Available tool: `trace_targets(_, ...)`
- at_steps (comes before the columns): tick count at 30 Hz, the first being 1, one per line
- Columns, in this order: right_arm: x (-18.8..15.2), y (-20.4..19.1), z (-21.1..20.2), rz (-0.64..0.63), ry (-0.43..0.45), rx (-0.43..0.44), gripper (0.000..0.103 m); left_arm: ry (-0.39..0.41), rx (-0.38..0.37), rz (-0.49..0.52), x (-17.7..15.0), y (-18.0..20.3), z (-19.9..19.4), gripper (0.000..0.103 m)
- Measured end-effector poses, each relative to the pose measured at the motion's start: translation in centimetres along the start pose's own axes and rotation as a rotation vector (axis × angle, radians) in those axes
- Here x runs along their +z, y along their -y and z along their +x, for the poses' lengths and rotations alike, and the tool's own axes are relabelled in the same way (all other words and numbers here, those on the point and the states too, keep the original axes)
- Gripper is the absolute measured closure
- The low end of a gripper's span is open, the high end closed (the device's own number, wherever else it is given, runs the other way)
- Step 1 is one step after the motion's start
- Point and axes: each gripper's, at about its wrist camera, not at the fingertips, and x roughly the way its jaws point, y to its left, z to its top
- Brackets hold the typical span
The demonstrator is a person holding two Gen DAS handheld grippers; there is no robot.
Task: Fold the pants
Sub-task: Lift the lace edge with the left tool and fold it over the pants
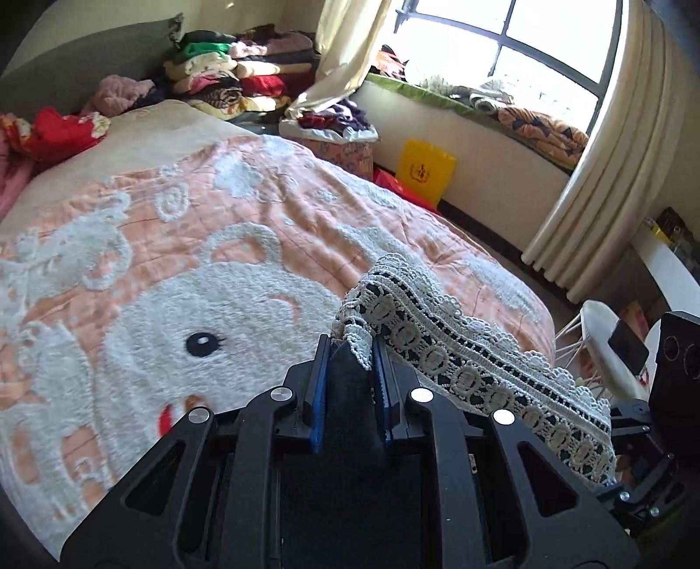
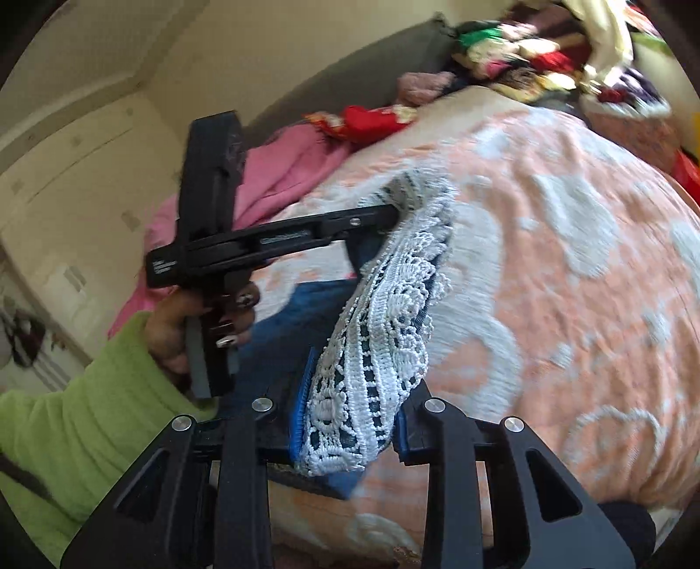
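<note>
**Both grippers clamped on lace-trimmed pants above bed**

Left wrist view: left gripper (image 1: 350,350) at lower centre, blue-padded fingers (image 1: 318,394) closed on dark blue fabric of the pants (image 1: 459,350). White lace hem band running from the fingers toward lower right of frame, draped over the right finger and sagging past it. Bed (image 1: 183,227) beneath, covered by peach blanket with a white fluffy animal face, filling left and centre. Pile of folded clothes (image 1: 245,70) at upper centre against grey headboard. Red garment (image 1: 61,131) at far left edge. Yellow bag (image 1: 426,170) on floor by the wall, right of centre. Window (image 1: 516,39) and cream curtain (image 1: 612,184) at upper right. Part of the other gripper visible at lower right edge.

Right wrist view, somewhat blurred: right gripper (image 2: 350,420) at lower centre, fingers (image 2: 302,402) pinching a bunched fold of lace hem and blue cloth. Lace rising from there up to centre, where the left gripper (image 2: 389,214) nips it, seen side-on. Hand (image 2: 188,324) in green sleeve (image 2: 87,420) at left holding that gripper's handle. Pink cloth (image 2: 280,175) on bed at upper left of centre.
</note>
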Motion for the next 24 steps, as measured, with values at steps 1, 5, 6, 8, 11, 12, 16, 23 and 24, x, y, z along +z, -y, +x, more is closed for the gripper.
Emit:
trace_targets(1, 0.2, -0.8, 0.5, -0.019, -0.009, 0.010, 0.075, 0.009, 0.004, -0.019, -0.4, -0.8, -0.9, 0.092)
trace_targets(5, 0.3, -3.3, 3.8, -0.085, -0.079, 0.042, 0.075, 0.022, 0.037, -0.081, -2.3, -3.2, -2.6, 0.092)
trace_targets(6, 0.2, -3.6, 4.8, -0.094, -0.098, 0.044, 0.075, 0.021, 0.044, -0.102, -2.9, -3.9, -2.9, 0.092)
trace_targets(8, -0.4, -4.3, 7.1, -0.117, -0.154, 0.043, 0.075, 0.008, 0.069, -0.158, -4.5, -5.6, -3.2, 0.091)
trace_targets(11, -1.6, -5.1, 9.9, -0.138, -0.237, 0.040, 0.075, 0.003, 0.099, -0.251, -6.9, -8.2, -3.8, 0.091)
trace_targets(12, -1.8, -5.5, 10.4, -0.154, -0.251, 0.035, 0.075, 0.006, 0.100, -0.277, -7.4, -8.8, -4.2, 0.091)
trace_targets(16, -2.7, -8.3, 11.9, -0.276, -0.283, 0.004, 0.075, 0.054, 0.131, -0.389, -9.3, -11.2, -7.2, 0.090)
trace_targets(23, -5.5, -13.4, 13.8, -0.509, -0.324, -0.038, 0.069, 0.172, 0.185, -0.514, -12.0, -13.9, -13.4, 0.090)
trace_targets(24, -6.0, -13.8, 14.1, -0.521, -0.333, -0.031, 0.066, 0.183, 0.188, -0.534, -12.6, -14.2, -14.0, 0.090)
